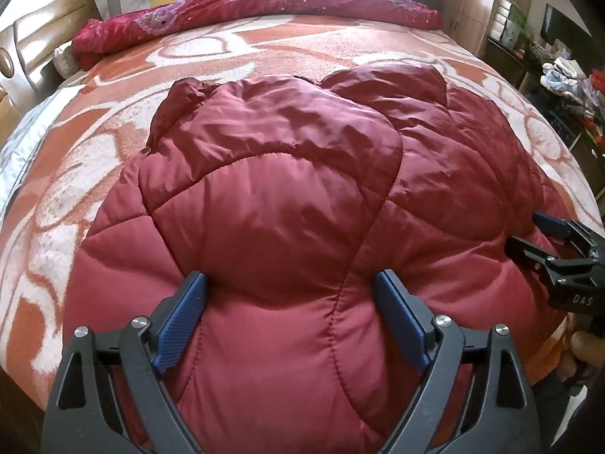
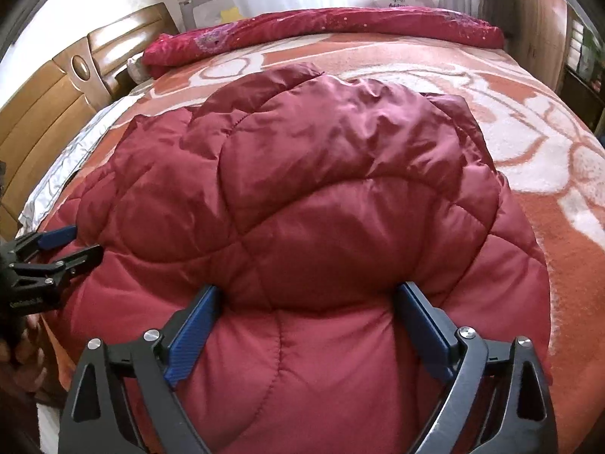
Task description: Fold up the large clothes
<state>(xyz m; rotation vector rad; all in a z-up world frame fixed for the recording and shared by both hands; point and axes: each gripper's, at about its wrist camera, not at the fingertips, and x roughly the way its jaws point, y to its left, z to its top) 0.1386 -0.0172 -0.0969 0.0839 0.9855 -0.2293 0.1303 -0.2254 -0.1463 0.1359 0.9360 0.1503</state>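
Left gripper (image 1: 291, 283): jaws standing wide, released, blue pads (image 1: 181, 317) bracketing a bulge of the jacket (image 1: 287, 189) with the fingertips sinking into the padding; whether the pads are pressing the fabric cannot be told. Right gripper (image 2: 308, 297): jaws likewise spread, straddling a puffed fold, not clamping it. The jacket, dark red and quilted, is lying bunched on the blanket (image 1: 264, 53) at the near edge of the bed, both grippers sitting over its near hem. Nothing here is serving as a container. Hidden: the hem is running under both gripper bodies and out of frame; sleeves and collar cannot be made out. A red quilt (image 1: 245, 11) is lying rolled along the far side. Left view only: a cluttered pile of clothes (image 1: 567, 75) at the right edge. Right view only: a wooden headboard (image 2: 56, 87) in fuller extent, and part of a hand (image 2: 22, 344) behind the left gripper.
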